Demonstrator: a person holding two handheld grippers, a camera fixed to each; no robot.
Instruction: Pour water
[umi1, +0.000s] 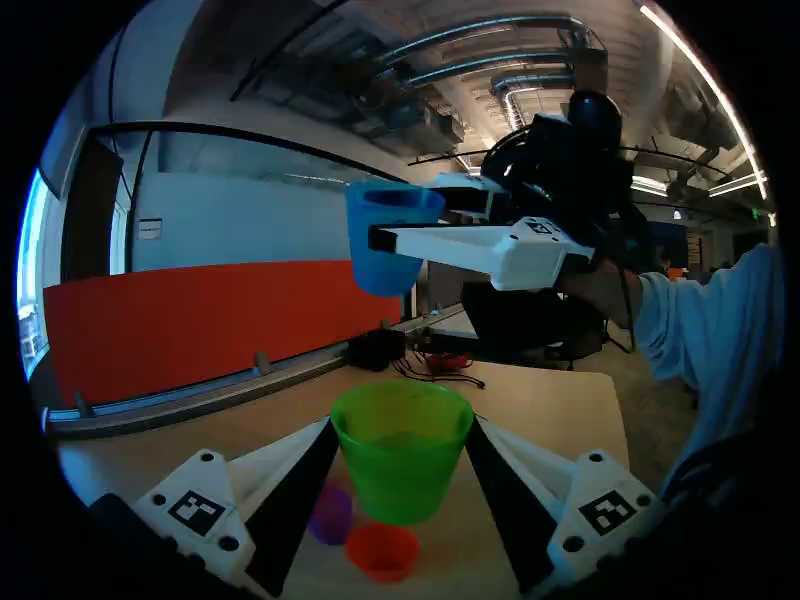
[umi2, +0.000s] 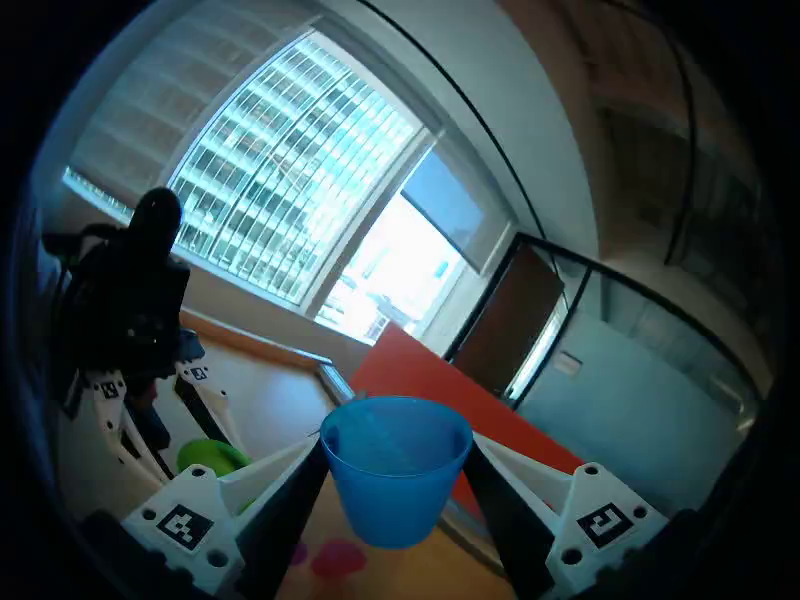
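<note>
Above the surface (umi1: 545, 400), lifted well clear of it, the blue cup (umi1: 383, 265) stands upright between the fingers of the right hand-held gripper (umi1: 405, 215), which is closed on the cup's sides just under the rim. Lower and nearer, the left hand-held gripper (umi1: 400, 430) is closed the same way on the green cup (umi1: 400, 485), both fingers pressing its walls and its mouth open upward. The blue cup hangs higher than the green one and apart from it, so the step in hand looks like lining up for the pour. To do it well, I judge the blue rim should come over the middle of the green mouth and close above it before any tilt. The tilt should then be slow, turning about the finger line so the cup does not slip, while the green cup is kept level. From the right gripper view the blue cup seems to hold something clear, though I cannot tell how much. The green cup's inside is too blurred to read. Below it on the surface stand a small purple cup (umi1: 330, 515) and an orange cup (umi1: 382, 552), near each other, contents unseen. A light sleeve (umi1: 720, 330) enters from the side.
</note>
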